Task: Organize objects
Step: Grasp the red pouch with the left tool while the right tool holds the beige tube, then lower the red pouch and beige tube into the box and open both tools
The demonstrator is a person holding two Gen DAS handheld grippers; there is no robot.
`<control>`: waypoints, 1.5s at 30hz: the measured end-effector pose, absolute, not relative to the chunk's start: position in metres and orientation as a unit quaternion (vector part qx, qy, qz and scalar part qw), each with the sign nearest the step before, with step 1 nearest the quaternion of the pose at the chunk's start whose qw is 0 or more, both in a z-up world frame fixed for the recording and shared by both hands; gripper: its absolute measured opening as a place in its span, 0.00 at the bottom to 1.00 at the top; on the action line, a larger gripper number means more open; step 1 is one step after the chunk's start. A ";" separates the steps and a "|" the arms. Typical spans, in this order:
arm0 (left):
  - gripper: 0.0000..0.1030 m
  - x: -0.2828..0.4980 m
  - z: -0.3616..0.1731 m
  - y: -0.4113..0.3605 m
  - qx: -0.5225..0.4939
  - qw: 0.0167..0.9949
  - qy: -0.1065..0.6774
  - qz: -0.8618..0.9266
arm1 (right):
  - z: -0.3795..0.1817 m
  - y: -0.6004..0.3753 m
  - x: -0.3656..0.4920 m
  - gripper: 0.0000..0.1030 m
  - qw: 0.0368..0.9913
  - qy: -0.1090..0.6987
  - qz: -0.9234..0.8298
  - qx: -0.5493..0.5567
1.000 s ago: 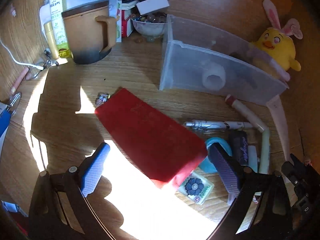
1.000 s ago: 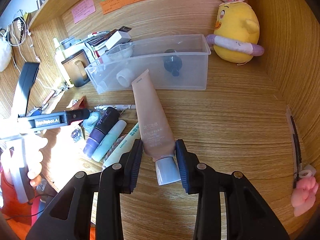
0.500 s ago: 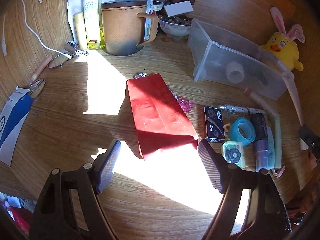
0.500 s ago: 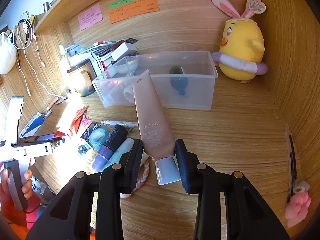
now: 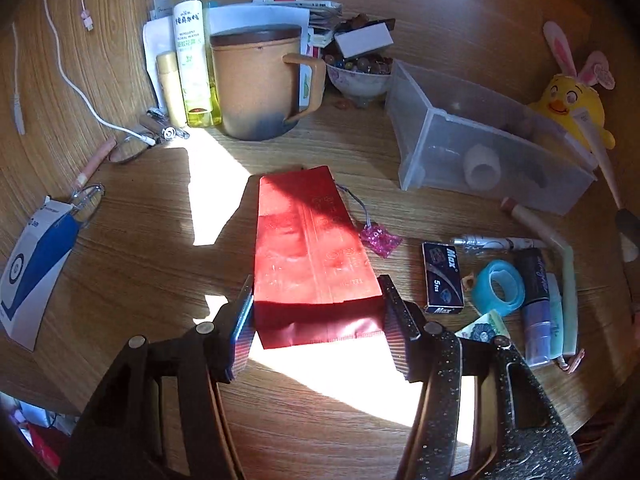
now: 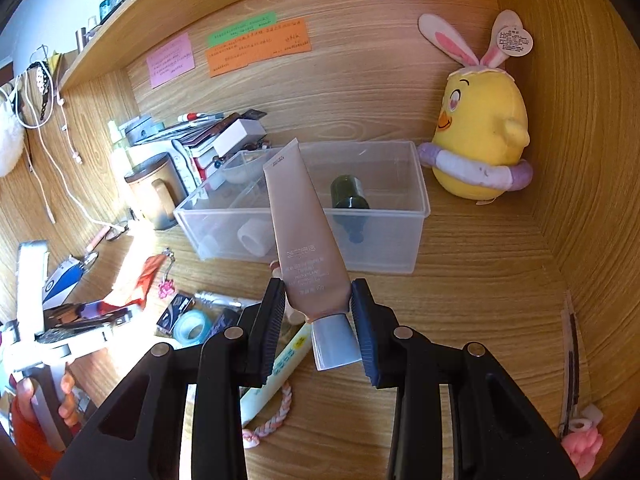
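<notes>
The left tool [image 5: 316, 316] had just been closing and pressed both sides of the red packet [image 5: 312, 248] on the tabletop [image 5: 140, 248]; the right tool [image 6: 318, 308] clamped the beige tube [image 6: 304, 236].

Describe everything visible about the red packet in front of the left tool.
The red packet is a flat, glossy, foil-like pouch with faint embossed lettering and a folded seam at its near end. It lies flat on the wooden desk, lengthwise away from the camera, half in sunlight, half in shadow. The left tool has just been closing, and its pads now bracket the near end, seemingly touching both edges. A pink charm on a cord lies beside its right edge.
</notes>
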State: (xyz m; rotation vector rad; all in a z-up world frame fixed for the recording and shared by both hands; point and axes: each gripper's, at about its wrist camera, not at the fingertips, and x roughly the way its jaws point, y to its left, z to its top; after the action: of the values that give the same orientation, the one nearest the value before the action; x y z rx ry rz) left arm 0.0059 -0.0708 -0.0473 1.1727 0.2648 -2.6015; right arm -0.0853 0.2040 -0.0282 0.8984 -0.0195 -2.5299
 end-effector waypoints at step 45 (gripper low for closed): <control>0.55 -0.157 0.018 -0.009 0.379 -0.021 0.037 -0.925 | -0.018 0.178 -0.225 0.30 0.190 0.037 -0.918 0.345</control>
State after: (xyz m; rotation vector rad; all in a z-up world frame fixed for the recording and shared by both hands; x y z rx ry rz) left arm -0.1566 -0.0087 0.0183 1.2057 0.1168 -2.9448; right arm -0.2254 0.1776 -0.0185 0.9702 0.1029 -2.5803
